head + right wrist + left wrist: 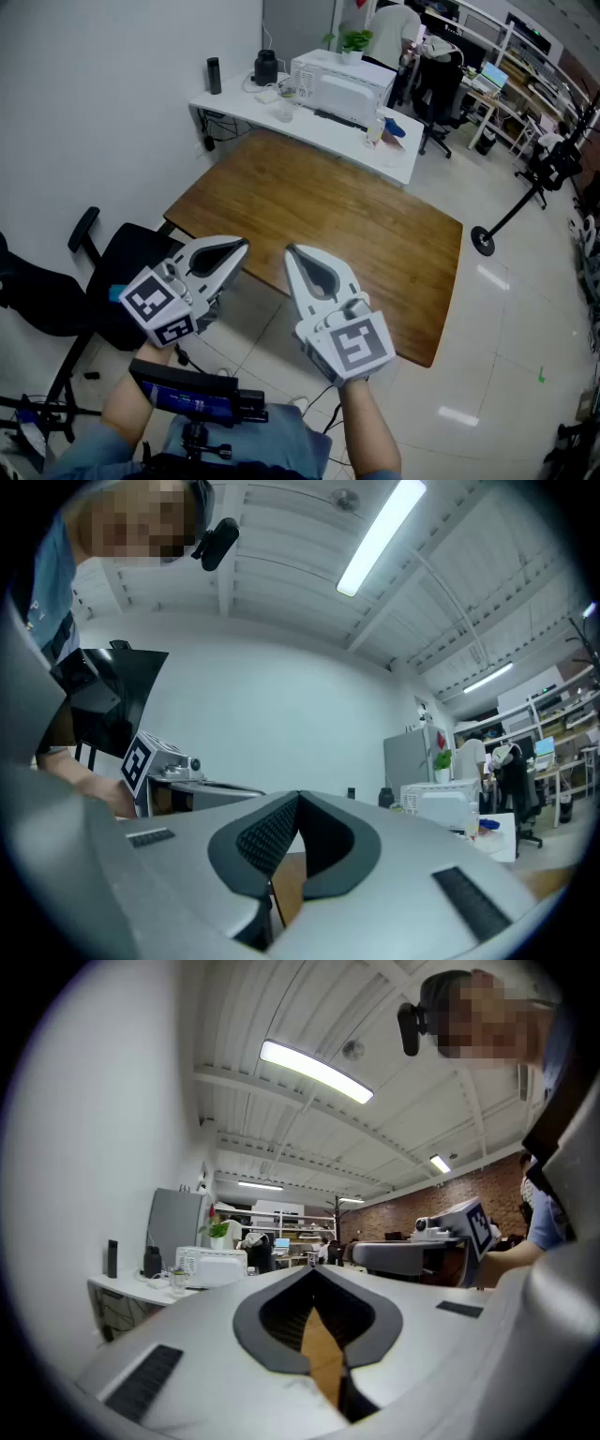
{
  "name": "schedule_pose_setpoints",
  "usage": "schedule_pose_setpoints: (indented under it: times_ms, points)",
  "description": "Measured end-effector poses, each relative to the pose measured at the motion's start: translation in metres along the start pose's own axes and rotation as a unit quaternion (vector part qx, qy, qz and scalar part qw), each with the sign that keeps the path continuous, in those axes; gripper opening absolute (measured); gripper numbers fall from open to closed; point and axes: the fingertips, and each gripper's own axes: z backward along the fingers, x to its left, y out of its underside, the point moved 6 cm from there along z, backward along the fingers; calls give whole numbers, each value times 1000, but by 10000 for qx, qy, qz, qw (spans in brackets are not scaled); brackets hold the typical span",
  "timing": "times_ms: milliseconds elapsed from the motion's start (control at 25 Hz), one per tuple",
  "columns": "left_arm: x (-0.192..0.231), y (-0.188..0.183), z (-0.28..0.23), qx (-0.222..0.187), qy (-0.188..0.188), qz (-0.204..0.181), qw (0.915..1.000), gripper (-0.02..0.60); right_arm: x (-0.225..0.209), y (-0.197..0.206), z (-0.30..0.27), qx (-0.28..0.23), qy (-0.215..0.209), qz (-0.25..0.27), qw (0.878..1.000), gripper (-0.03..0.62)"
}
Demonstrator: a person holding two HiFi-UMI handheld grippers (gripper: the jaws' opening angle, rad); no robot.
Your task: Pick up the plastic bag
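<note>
Head view: left gripper [244,246] and right gripper [290,250] level, side by side at the near edge of the table [375,225]. Gripper views: both jaw pairs pressed together, nothing between them. Ceiling lights [314,1071] show only there. Can't tell where the bag is.

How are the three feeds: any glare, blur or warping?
Head view: sharp, evenly lit, pale glare on the floor tiles. Left gripper view: heavy fisheye, dark corners, ceiling light blown out. Right gripper view: same warp, its ceiling light glaring too.
</note>
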Motion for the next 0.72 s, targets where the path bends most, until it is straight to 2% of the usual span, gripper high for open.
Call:
schedule_pose_setpoints:
  times_ms: [120,400,720]
  points:
    - [6,1,3,-81,-168,-45,9998,2,1,3,-11,16,-144,26,9999,8]
    - [18,0,34,-39,-963,-113,9953,2,17,9,-39,39,-813,-35,9967,29]
    - [44,1,96,-85,-2087,-135,9779,8,65,19,-89,73,-1752,-64,9845,29]
